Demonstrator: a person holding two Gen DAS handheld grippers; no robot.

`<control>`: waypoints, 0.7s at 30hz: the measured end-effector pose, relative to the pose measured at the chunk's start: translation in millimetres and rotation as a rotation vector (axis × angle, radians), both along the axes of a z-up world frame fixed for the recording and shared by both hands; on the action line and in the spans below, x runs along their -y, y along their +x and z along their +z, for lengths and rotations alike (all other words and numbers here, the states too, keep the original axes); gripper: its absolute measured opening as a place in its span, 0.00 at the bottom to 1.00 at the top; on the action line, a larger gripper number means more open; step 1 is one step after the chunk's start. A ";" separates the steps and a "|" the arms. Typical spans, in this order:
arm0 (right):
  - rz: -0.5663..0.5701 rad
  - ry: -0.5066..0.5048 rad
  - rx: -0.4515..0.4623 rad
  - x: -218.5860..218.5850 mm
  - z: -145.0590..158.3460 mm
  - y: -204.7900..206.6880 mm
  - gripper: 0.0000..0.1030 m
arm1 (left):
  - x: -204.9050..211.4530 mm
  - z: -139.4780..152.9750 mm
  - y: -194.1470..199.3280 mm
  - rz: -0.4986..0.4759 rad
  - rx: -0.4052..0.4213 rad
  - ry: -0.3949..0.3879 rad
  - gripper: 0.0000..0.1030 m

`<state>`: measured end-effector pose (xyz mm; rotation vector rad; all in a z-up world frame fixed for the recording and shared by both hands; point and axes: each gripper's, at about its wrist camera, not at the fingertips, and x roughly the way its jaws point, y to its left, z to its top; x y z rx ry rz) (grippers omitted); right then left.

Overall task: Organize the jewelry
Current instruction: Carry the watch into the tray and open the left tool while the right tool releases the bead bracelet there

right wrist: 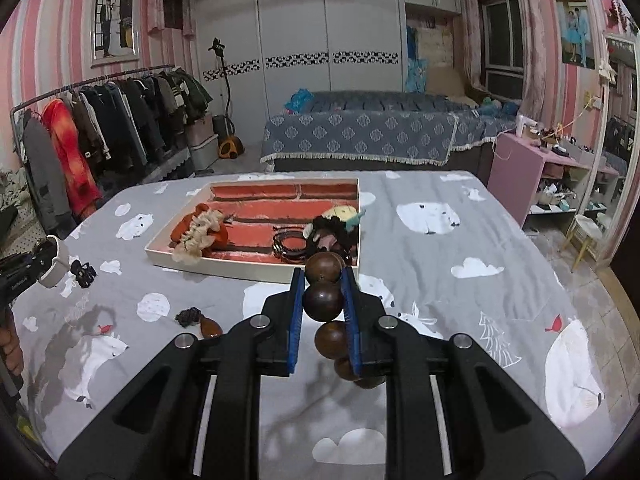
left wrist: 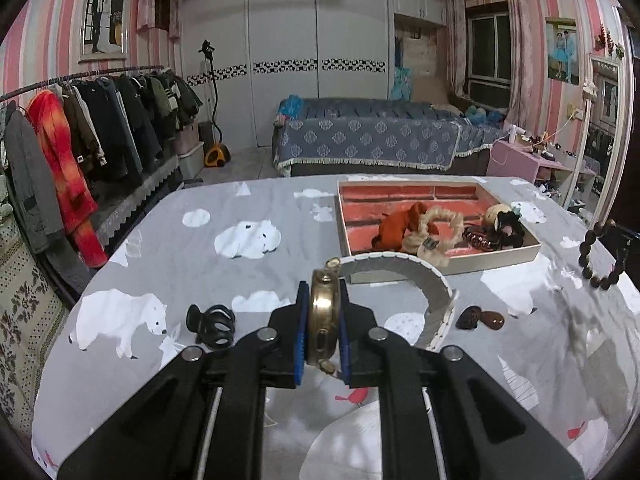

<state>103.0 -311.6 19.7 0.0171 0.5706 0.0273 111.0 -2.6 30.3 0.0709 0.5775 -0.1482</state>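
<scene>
Both grippers angle down short of the tray (left wrist: 496, 258): left gripper (left wrist: 323, 334) clamps one watch (left wrist: 325, 320), right gripper (right wrist: 322, 312) clamps one bead bracelet (right wrist: 323, 298), one black claw clip (left wrist: 212, 326) left of the tray

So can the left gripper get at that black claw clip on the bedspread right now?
Probably not yet. The path to the black claw clip looks open, with nothing around it, but the left gripper is already shut on the watch, which likely has to go into the tray first.
</scene>
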 end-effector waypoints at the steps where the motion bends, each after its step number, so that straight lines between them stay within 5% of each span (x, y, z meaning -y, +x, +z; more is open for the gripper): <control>1: 0.000 -0.002 0.003 -0.3 1.5 -0.4 0.19 | -0.3 0.8 -0.7 0.001 0.004 -0.005 0.13; 21: 0.033 -0.004 0.051 -12.9 24.6 12.2 0.19 | 35.0 23.2 29.2 -0.056 0.045 -0.022 0.13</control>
